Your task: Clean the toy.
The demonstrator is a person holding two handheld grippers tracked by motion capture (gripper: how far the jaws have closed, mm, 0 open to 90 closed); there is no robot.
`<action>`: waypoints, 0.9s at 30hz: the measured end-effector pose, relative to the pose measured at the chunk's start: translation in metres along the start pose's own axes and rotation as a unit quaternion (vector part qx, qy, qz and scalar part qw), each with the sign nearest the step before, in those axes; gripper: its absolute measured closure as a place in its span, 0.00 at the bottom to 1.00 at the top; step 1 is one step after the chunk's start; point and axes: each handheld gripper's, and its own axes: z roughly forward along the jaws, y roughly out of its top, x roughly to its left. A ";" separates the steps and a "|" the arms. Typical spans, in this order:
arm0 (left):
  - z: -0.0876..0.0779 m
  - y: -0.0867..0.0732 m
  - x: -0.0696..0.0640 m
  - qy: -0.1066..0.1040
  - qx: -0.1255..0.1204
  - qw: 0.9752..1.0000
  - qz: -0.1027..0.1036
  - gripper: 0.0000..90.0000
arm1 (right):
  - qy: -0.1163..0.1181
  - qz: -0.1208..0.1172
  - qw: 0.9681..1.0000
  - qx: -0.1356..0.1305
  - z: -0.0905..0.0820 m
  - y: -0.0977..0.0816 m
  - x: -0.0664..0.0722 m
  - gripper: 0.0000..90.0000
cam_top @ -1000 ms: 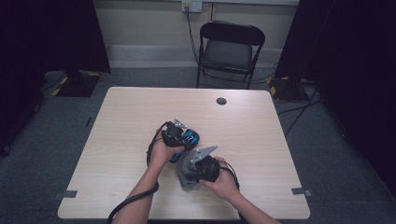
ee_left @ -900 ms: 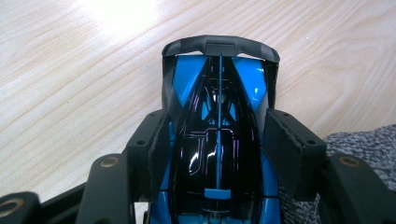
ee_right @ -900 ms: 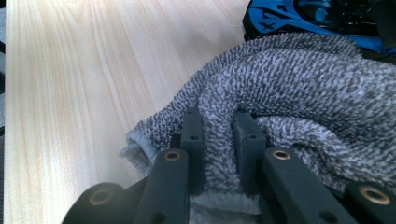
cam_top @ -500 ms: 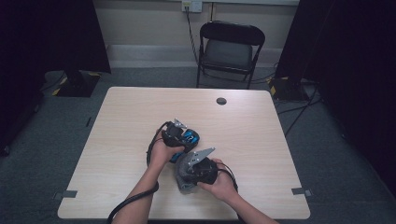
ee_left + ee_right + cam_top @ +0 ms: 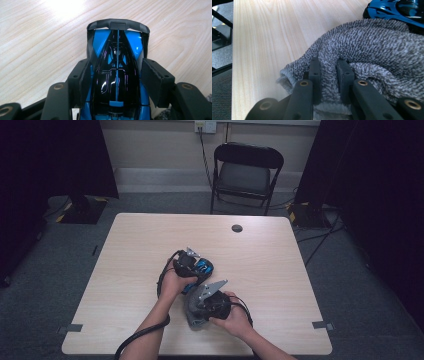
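Observation:
A blue and black toy car (image 5: pixel 117 75) lies on the wooden table (image 5: pixel 135 250), its nose pointing away from the camera in the left gripper view. My left gripper (image 5: pixel 117 64) is shut on its sides, with the pads (image 5: pixel 152 75) pressed against the bodywork. In the high view that left gripper (image 5: pixel 191 264) and the car (image 5: pixel 203 267) sit at the table's middle. Just nearer the person, my right gripper (image 5: pixel 206 304) is shut on a fold of a grey knitted cloth (image 5: pixel 367 42), bunched against the car (image 5: pixel 397 10). The cloth (image 5: pixel 192 319) pokes out below that hand.
A small black round disc (image 5: pixel 237 228) lies near the table's far edge. A black folding chair (image 5: pixel 247 170) stands behind the table. Cables trail from both grippers over the near edge. Dark curtains hang at both sides.
My right gripper with the cloth has shifted slightly toward the near left. The left gripper and the car have stayed put.

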 end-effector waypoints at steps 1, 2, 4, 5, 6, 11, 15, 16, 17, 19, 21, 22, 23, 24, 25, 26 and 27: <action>0.000 0.000 0.000 0.000 0.000 1.000 0.000 0.46 | 0.001 -0.001 1.000 0.000 0.000 0.000 0.000 0.86; 0.000 0.000 0.000 0.000 0.000 1.000 0.000 0.46 | 0.002 -0.002 1.000 0.000 0.000 0.000 0.001 0.86; 0.000 0.000 0.000 0.000 0.000 1.000 0.000 0.46 | 0.004 -0.005 1.000 -0.001 0.001 0.000 0.002 0.86; 0.000 0.000 0.000 0.000 0.000 1.000 0.000 0.46 | 0.005 -0.005 1.000 0.000 0.001 0.000 0.002 0.86; 0.000 0.000 0.000 0.000 0.000 1.000 0.000 0.46 | 0.007 -0.006 1.000 0.000 0.001 0.001 0.003 0.86; 0.000 0.000 0.000 0.000 0.001 1.000 0.000 0.46 | 0.014 -0.015 1.000 0.000 0.003 0.002 0.006 0.86; 0.000 0.000 0.000 -0.001 0.000 1.000 -0.003 0.46 | 0.018 -0.020 1.000 0.001 0.004 0.002 0.009 0.86; 0.000 0.000 0.000 -0.001 0.000 1.000 -0.002 0.46 | 0.019 -0.022 1.000 0.001 0.005 0.002 0.010 0.86; 0.000 0.000 0.000 -0.001 0.000 1.000 -0.003 0.46 | 0.021 -0.024 0.999 0.000 0.005 0.003 0.010 0.86; 0.000 0.000 0.000 -0.001 0.000 1.000 -0.001 0.46 | 0.024 -0.026 0.999 0.001 0.005 0.003 0.012 0.86; 0.000 0.000 0.000 -0.001 0.000 1.000 0.000 0.46 | 0.028 -0.031 0.999 0.002 0.006 0.003 0.014 0.86; 0.000 0.000 0.000 0.000 0.001 1.000 0.000 0.46 | 0.030 -0.033 0.999 0.001 0.006 0.004 0.016 0.86; 0.000 0.000 0.000 -0.001 0.000 1.000 0.000 0.46 | 0.036 -0.036 0.999 0.001 0.007 0.005 0.017 0.86; 0.000 0.000 0.000 -0.001 0.000 1.000 0.000 0.46 | 0.039 -0.041 0.998 0.002 0.008 0.005 0.019 0.86; 0.000 0.000 0.000 -0.001 -0.002 1.000 -0.002 0.46 | 0.037 -0.045 0.998 0.004 0.008 0.006 0.021 0.86; 0.000 0.000 0.000 -0.001 -0.001 1.000 -0.002 0.46 | 0.040 -0.050 0.998 0.004 0.009 0.007 0.022 0.86; 0.000 -0.001 0.000 -0.001 -0.001 1.000 -0.003 0.46 | 0.041 -0.054 0.998 0.004 0.009 0.007 0.024 0.86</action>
